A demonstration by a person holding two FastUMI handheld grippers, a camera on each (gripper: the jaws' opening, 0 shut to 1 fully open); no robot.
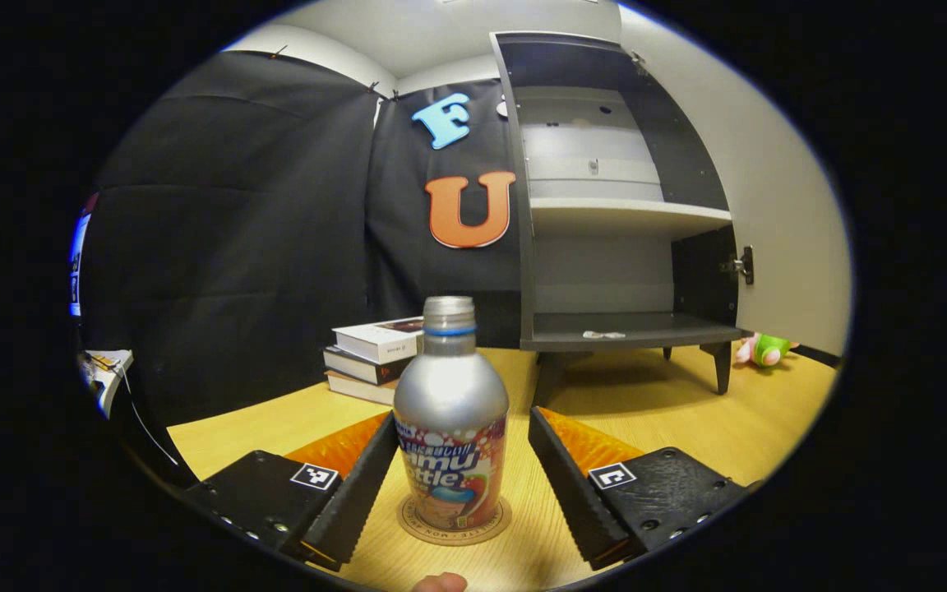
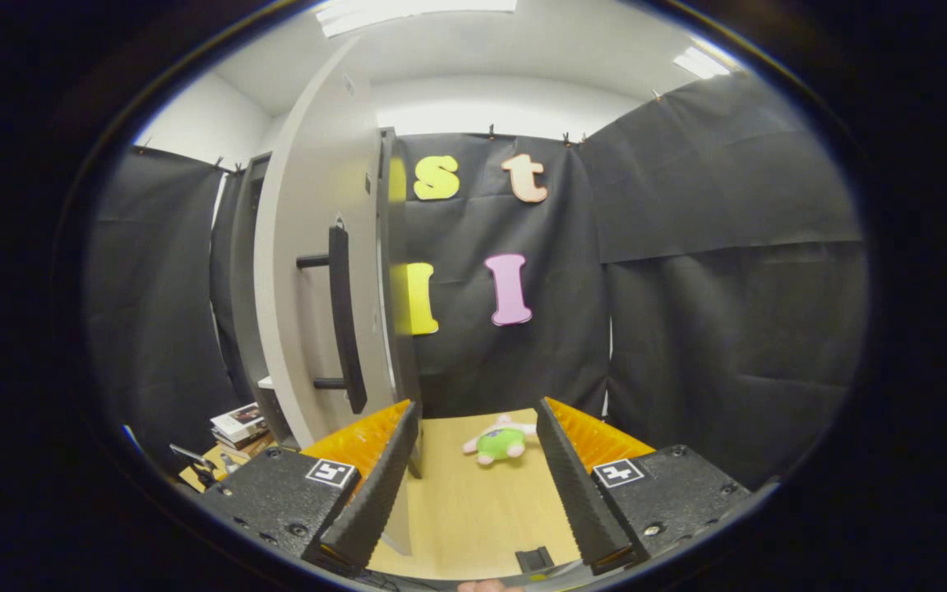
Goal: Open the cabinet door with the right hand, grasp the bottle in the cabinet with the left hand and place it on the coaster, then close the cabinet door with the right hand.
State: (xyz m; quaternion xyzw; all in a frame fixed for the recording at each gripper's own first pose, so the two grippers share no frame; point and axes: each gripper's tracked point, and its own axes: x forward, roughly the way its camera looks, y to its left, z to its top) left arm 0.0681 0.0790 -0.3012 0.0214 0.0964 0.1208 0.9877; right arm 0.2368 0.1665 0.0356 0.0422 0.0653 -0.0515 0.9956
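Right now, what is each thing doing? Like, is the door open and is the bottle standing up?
Cabinet door: swung open.
Cabinet: open, shelves bare apart from a small scrap on the bottom one.
Bottle: upright on the coaster, cap on.
Coaster: flat on the table, under the bottle.
Left gripper: open, fingers either side of the bottle, not touching.
Right gripper: open, holding nothing.
Books: stacked, closed.
Plush toy: lying on the table.
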